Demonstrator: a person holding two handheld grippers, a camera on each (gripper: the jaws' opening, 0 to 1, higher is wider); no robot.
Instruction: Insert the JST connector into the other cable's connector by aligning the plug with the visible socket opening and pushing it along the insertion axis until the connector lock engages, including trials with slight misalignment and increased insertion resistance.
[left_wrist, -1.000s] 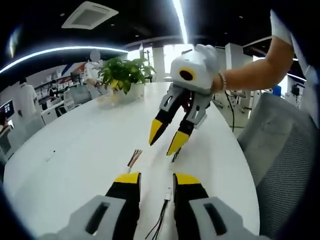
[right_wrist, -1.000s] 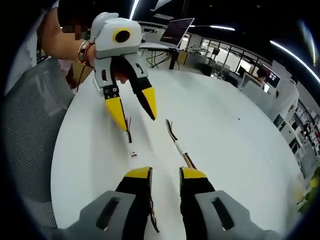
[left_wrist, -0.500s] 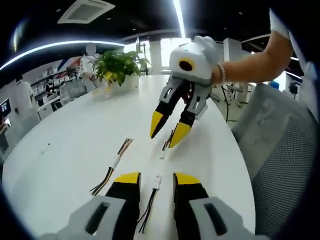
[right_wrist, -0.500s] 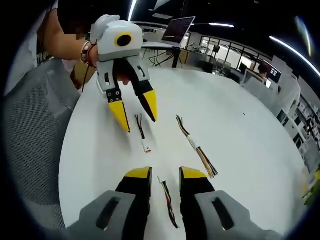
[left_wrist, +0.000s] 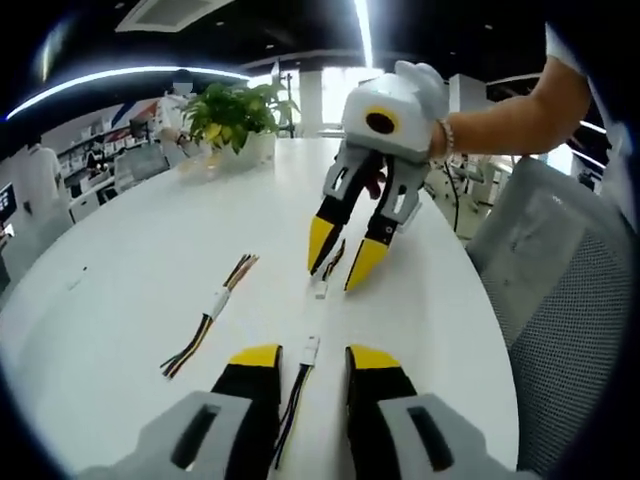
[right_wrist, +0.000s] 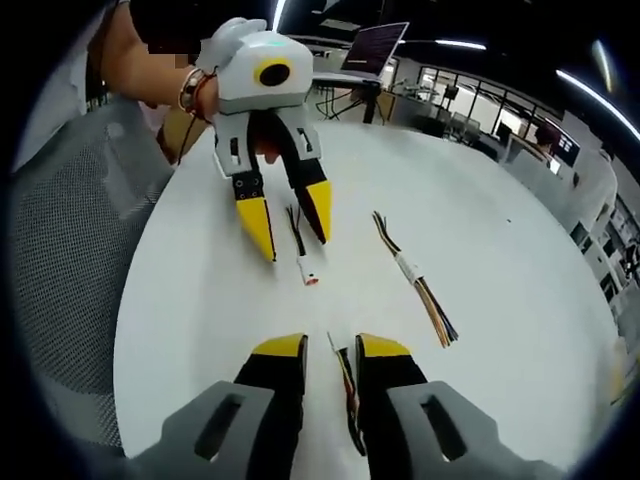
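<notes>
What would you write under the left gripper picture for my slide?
Two open grippers, left gripper and right gripper, each straddling a connector cable on a white table.

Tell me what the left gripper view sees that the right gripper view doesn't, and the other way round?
Left gripper view: a plant at the table's far end. Right gripper view: a screen beyond the table. Both: the white table, three cables lying on it, a mesh chair, and the left hand-held gripper and right hand-held gripper, open and facing each other.
</notes>
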